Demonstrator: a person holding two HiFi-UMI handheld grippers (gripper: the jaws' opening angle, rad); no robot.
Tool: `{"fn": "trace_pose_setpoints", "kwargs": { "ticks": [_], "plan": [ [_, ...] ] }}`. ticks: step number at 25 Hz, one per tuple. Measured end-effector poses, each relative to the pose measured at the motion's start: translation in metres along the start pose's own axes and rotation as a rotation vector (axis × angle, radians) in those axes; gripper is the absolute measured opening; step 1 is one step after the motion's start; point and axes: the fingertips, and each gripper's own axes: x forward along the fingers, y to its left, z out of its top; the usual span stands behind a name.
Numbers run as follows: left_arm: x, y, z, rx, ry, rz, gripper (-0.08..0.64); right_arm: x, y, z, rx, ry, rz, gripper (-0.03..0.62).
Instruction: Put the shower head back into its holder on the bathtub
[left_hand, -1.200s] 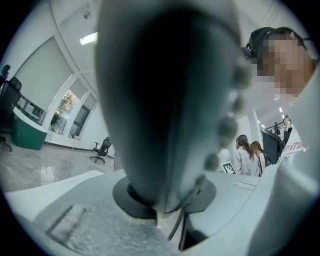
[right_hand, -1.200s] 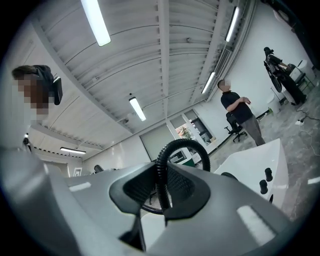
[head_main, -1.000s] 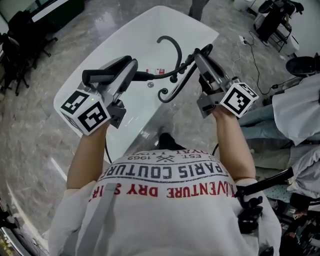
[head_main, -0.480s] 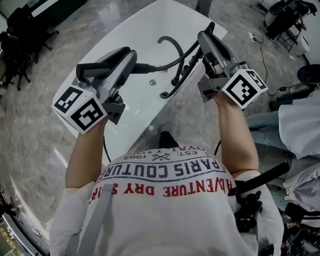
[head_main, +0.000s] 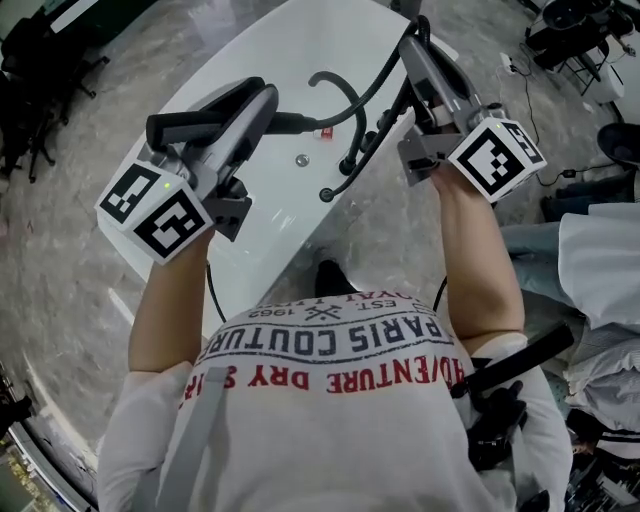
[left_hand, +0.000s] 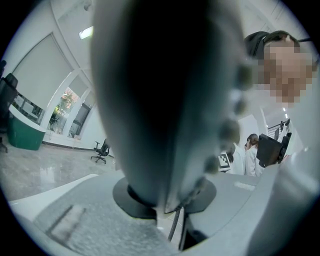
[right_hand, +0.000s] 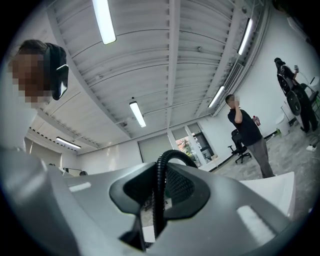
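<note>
The left hand-held gripper (head_main: 262, 108) is clamped on the black shower head (head_main: 195, 122), which it holds level above the white bathtub (head_main: 300, 40), not yet seated. The left gripper view shows the handle filling the space between the jaws.

- **Handling:** the shower head is judged rigid, smooth and likely slippery. Take hold on the handle, not on the spray face.
- **Holder:** probably among the black fittings (head_main: 345, 165) on the tub rim.
- **Hose:** the corrugated hose (head_main: 350, 95) is flexible and will drag on the head.

The right hand-held gripper (head_main: 412, 45) is closed on this hose, supporting its slack.
</note>
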Motion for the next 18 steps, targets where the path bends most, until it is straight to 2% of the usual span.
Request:
{"fn": "trace_pose_setpoints", "kwargs": {
  "ticks": [10,15,18],
  "plan": [
    [0.017,0.023,-0.004,-0.015,-0.008,0.004,0.081,0.024,-0.036,-0.01,-0.158,0.054,-0.072,0.064],
    [0.027,0.039,-0.021,-0.043,0.014,0.012,0.082,0.028,-0.056,-0.029,-0.202,0.087,-0.102,0.064],
    [0.032,0.038,-0.037,-0.061,0.026,0.018,0.081,0.019,-0.068,-0.039,-0.195,0.094,-0.111,0.064]
  ]
}}
